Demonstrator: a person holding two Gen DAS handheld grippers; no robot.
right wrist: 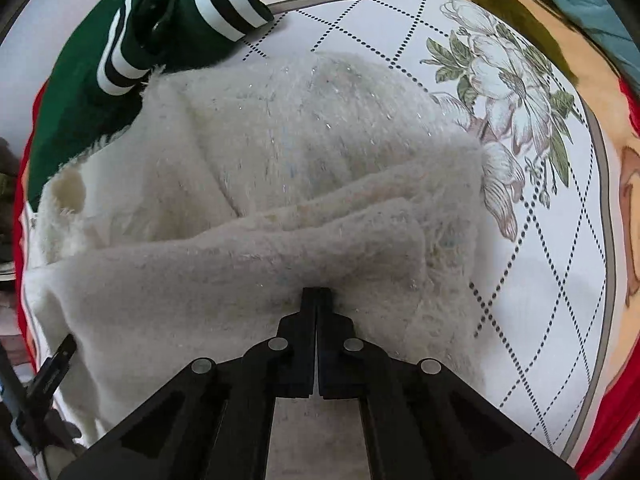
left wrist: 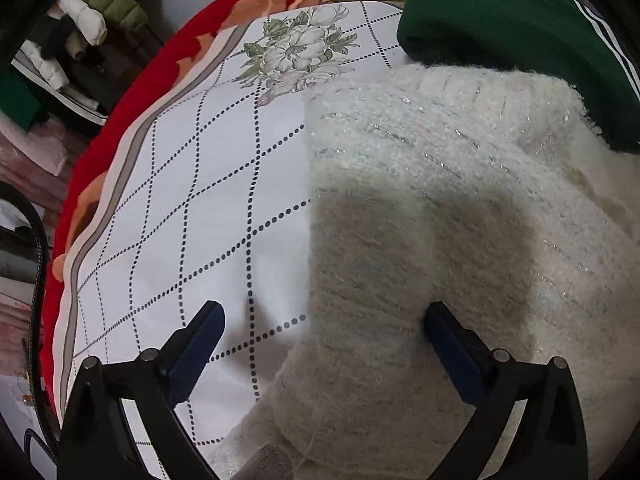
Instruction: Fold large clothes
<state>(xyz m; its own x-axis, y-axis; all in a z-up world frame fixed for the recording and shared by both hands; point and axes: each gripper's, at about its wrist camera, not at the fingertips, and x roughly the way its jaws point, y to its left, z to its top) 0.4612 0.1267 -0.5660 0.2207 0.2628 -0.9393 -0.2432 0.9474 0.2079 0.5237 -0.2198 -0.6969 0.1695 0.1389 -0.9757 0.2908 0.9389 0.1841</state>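
White fuzzy sweater — lying on the quilted white bedcover, straight ahead of both tools and spreading away from them.

Right gripper: jaws pressed together, tips sunk into the near folded edge of the knit; reads as a pinch on that edge, though the fabric between the pads is hidden by fluff. Folded band running crosswise just beyond the tips, left to right; bulk of the garment piled past it.

Left gripper: jaws spread wide, nothing held. Narrow strip of knit — probably a sleeve or folded side — passing up between the fingers; right pad touching or nearly touching the pile, left pad over bare bedcover. Long axis of that strip lengthwise, pointing forward and away from the tool.

Right tool judged nearer to a working grip, since it is already on the edge; left needs only to close on the strip beneath it.

Farther out: green garment with white stripes beyond the far edge of the sweater, touching or overlapping it. Red blanket rimming the bedcover to the left of the left tool.
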